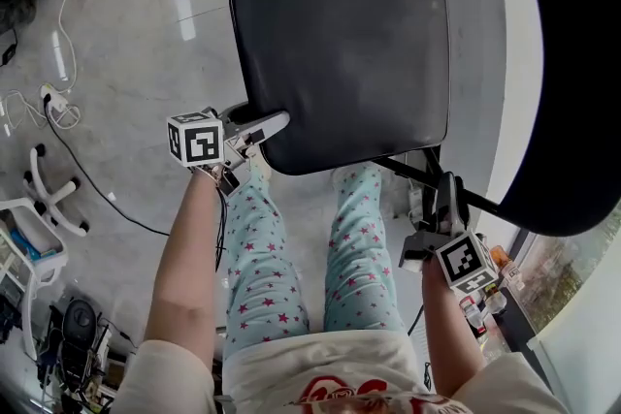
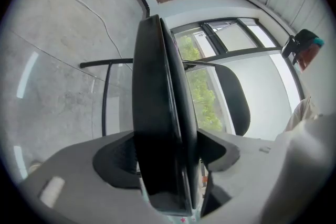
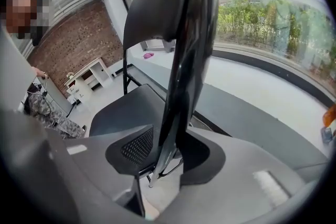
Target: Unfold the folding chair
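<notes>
The black folding chair stands in front of me, its padded seat (image 1: 344, 53) lying flat and its curved backrest (image 1: 563, 82) at the right. My left gripper (image 1: 262, 133) is shut on the seat's near left corner; in the left gripper view the seat edge (image 2: 160, 113) runs straight between the jaws of that gripper (image 2: 165, 160). My right gripper (image 1: 446, 199) is shut on the lower edge of the backrest where the frame tube runs. In the right gripper view the backrest (image 3: 178, 34) rises from between that gripper's (image 3: 165, 157) jaws, with the seat (image 3: 126, 113) to its left.
My legs in star-print trousers (image 1: 262, 257) stand just behind the seat. White cables (image 1: 58, 102), a white chair base (image 1: 49, 194) and clutter (image 1: 68, 334) lie on the floor at left. A window ledge (image 1: 505, 111) runs along the right. A white shelf (image 3: 86, 78) stands by the brick wall.
</notes>
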The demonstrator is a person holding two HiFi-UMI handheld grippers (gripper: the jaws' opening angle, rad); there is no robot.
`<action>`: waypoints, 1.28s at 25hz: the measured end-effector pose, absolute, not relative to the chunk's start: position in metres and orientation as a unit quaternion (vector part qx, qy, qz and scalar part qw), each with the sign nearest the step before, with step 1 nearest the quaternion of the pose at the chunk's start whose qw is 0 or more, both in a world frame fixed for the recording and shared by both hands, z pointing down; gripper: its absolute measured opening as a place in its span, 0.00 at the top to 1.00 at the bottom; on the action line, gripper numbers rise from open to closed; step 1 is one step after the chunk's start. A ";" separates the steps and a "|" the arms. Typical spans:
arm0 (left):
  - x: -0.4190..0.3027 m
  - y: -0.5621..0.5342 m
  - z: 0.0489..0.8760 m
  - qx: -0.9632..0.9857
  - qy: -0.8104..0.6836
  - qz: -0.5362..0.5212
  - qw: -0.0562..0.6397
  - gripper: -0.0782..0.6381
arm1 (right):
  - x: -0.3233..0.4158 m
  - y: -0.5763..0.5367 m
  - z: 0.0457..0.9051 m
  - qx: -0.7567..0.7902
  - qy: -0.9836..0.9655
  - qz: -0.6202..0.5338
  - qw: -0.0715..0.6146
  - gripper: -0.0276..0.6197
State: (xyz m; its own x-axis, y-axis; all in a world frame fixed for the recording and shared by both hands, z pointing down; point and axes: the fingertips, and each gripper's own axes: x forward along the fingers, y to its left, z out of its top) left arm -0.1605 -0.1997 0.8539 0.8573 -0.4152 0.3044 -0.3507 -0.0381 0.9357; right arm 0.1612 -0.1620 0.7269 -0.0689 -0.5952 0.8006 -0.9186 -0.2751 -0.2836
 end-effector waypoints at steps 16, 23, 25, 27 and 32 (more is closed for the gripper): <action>-0.173 -0.173 0.749 0.677 -0.461 0.023 0.573 0.45 | 0.119 -0.100 0.724 0.626 -0.494 0.576 0.181 0.59; -0.121 -0.192 0.654 0.710 -0.444 0.011 0.546 0.46 | 0.071 -0.131 0.662 0.570 -0.613 0.512 0.194 0.61; -0.114 -0.197 0.628 0.712 -0.447 -0.001 0.541 0.46 | 0.058 -0.143 0.644 0.558 -0.638 0.499 0.182 0.65; -0.107 -0.199 0.600 0.719 -0.448 -0.009 0.532 0.47 | 0.048 -0.154 0.626 0.550 -0.656 0.489 0.170 0.67; -0.097 -0.230 0.538 0.766 -0.446 -0.009 0.463 0.50 | 0.032 -0.211 0.565 0.537 -0.722 0.419 0.122 0.70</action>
State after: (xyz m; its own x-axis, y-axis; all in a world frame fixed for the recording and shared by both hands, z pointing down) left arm -0.0969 -0.2303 0.5384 0.6017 -0.6916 0.3995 -0.6750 -0.1728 0.7173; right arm 0.0319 -0.2107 0.5645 -0.3936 -0.6730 0.6262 -0.8775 0.0720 -0.4741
